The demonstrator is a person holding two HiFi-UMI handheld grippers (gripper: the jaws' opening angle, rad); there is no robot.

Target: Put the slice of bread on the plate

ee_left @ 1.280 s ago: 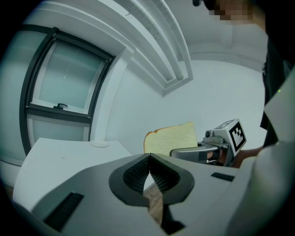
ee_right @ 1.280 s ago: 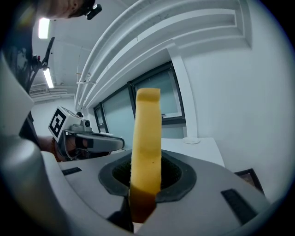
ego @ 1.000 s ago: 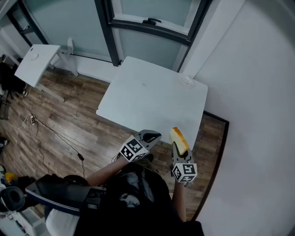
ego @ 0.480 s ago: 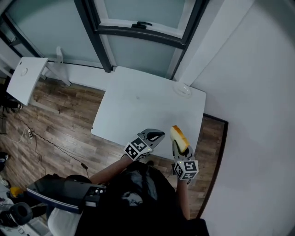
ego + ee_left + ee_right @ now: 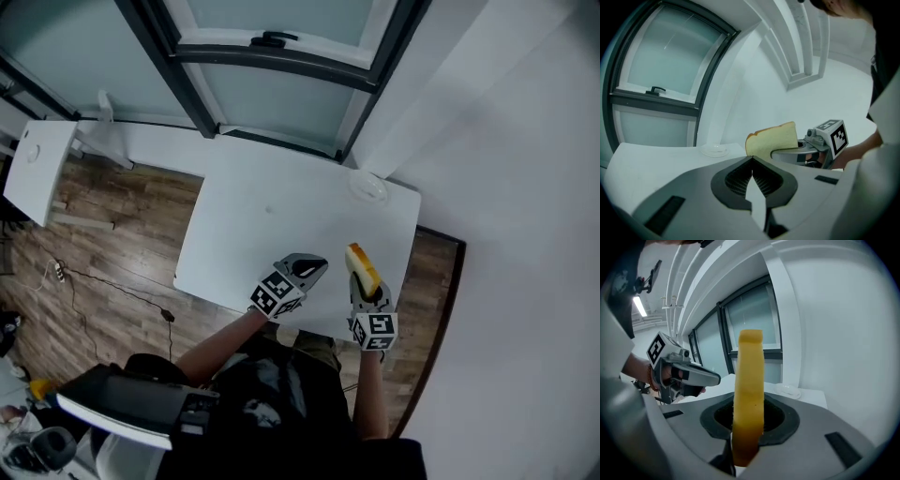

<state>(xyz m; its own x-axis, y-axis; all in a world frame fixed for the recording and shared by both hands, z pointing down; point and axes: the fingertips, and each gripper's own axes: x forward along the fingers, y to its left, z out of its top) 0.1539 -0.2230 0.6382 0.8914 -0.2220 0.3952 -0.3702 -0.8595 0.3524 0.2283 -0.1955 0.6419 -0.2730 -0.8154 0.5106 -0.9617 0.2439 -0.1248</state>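
My right gripper (image 5: pixel 368 293) is shut on a slice of bread (image 5: pixel 362 267), which stands on edge above the near right part of the white table (image 5: pixel 281 225). Seen along the right jaws, the bread (image 5: pixel 749 390) rises upright between them. A clear plate (image 5: pixel 368 188) sits at the table's far right corner; it also shows as a small clear plate (image 5: pixel 787 391) beyond the bread and as a clear plate (image 5: pixel 714 150) on the table. My left gripper (image 5: pixel 309 267) is shut and empty, just left of the bread (image 5: pixel 771 139). The right gripper (image 5: pixel 806 154) shows there too.
A window with a dark frame (image 5: pixel 272 56) stands behind the table, and a white wall (image 5: pixel 506 187) runs along its right side. A second white table (image 5: pixel 33 164) stands at the left on the wooden floor (image 5: pixel 103 281).
Both grippers have moved forward over the near part of the table, the bread still in the right one. The plate now lies closer to them.
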